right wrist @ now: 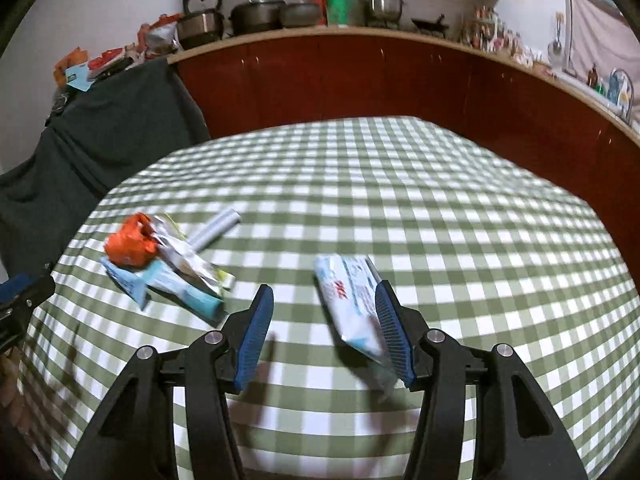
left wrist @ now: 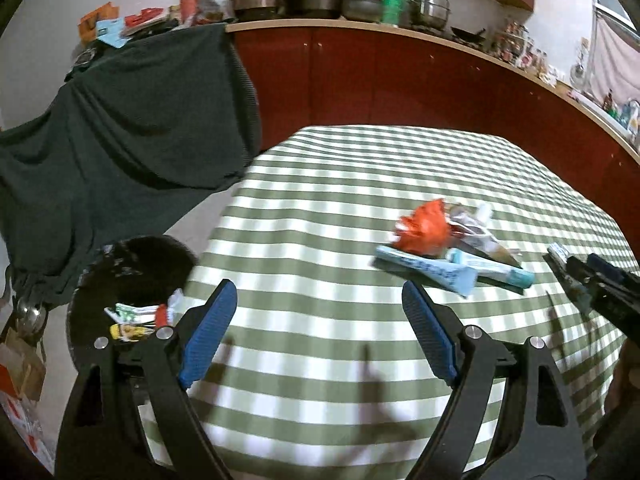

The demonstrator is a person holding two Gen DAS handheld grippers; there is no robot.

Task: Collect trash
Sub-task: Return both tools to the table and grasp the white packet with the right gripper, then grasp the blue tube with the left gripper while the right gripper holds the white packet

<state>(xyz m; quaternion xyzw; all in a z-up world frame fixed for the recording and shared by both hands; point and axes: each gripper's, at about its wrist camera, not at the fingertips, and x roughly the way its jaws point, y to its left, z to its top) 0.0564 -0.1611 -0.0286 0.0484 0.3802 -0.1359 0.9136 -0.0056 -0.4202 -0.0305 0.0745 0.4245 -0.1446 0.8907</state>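
Note:
A pile of trash lies on the green checked tablecloth [left wrist: 328, 208]: a crumpled orange wrapper [left wrist: 424, 226], a light blue wrapper [left wrist: 430, 270] and a tube [left wrist: 494, 270]. The pile also shows in the right wrist view [right wrist: 132, 246]. A white and blue wipes packet [right wrist: 352, 300] lies tilted against the inner side of my right gripper's right finger. My right gripper [right wrist: 324, 314] is open and holds nothing. My left gripper [left wrist: 320, 308] is open and empty, left of the pile. A black bin [left wrist: 132, 280] with wrappers inside stands below the table's left edge.
A dark green cloth [left wrist: 132, 128] drapes over furniture at the left. Red cabinets [left wrist: 360, 80] with pots on the counter run behind the table. The right gripper shows at the right edge of the left wrist view [left wrist: 600, 284].

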